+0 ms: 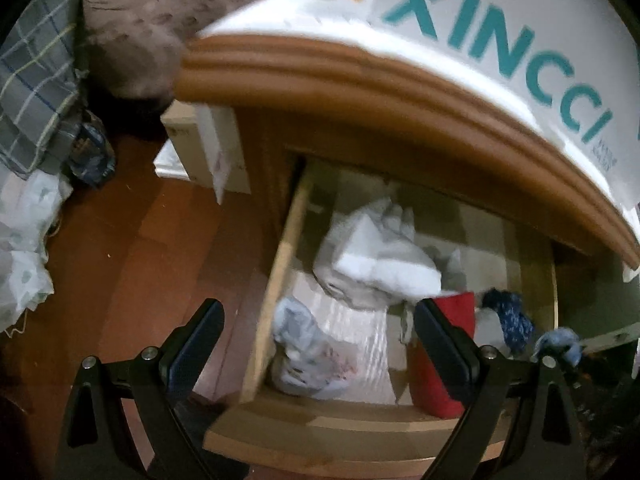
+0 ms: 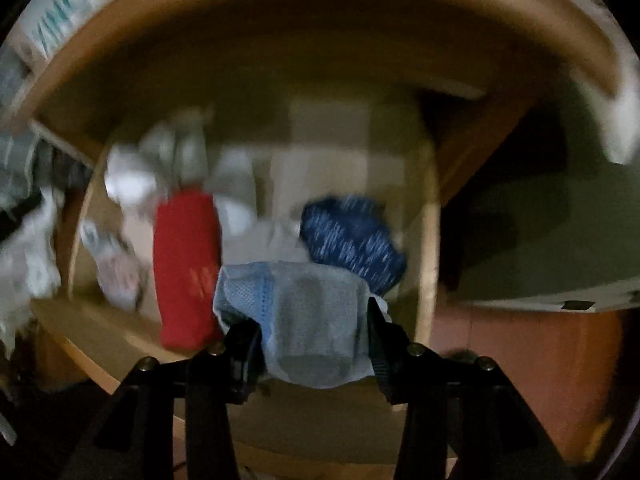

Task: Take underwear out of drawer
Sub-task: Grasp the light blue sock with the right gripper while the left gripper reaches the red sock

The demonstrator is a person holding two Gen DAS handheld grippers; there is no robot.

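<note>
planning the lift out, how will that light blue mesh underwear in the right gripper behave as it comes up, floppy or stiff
Probably floppy: the light blue underwear bunches and sags between the right gripper's fingers instead of holding a shape. Likely light for its size, since the thin mesh fabric hangs from one pinch. Its loose edges may drag on the red garment beside it or the drawer's front edge.
</note>
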